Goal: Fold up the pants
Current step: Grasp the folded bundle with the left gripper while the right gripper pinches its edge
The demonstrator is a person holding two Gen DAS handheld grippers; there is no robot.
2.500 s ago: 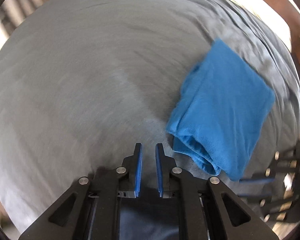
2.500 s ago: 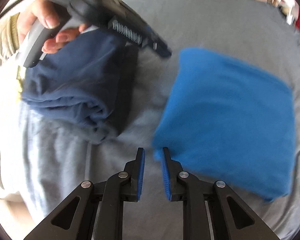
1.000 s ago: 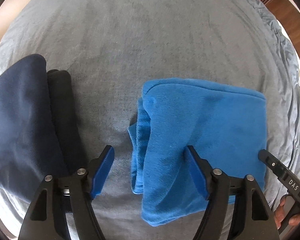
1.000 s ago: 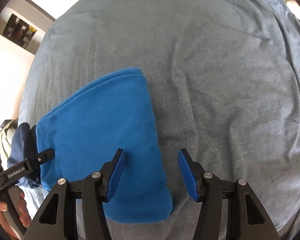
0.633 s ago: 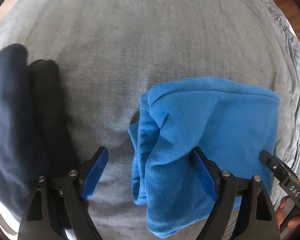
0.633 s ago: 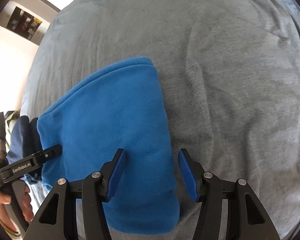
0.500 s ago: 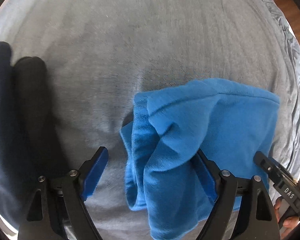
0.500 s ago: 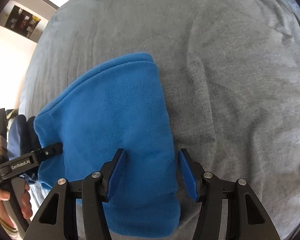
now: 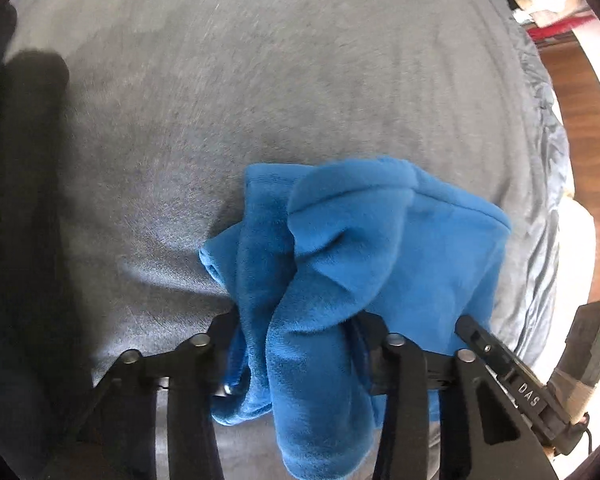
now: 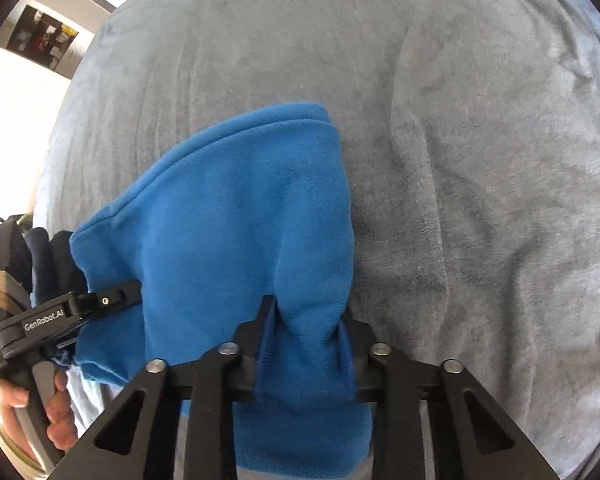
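Grey bedspread [image 9: 300,80] beneath blue pants [image 9: 380,240]

Clearance and obstructions, grey bedspread

Open grey bedspread [image 9: 320,80] runs ahead of both grippers and out to the right of the right gripper [image 10: 306,344], wrinkled but bare. Blocked: the bunched blue pants [image 9: 380,248] fill the gap between the left gripper [image 9: 296,344] fingers and those of the right gripper alike, and span the ground between the two tools. Dark folded clothes [image 9: 24,200] occupy the left edge in the left wrist view, apart from the blue cloth by a strip of bare bedspread. Bed edge and wooden floor [image 9: 580,112] lie at far right.
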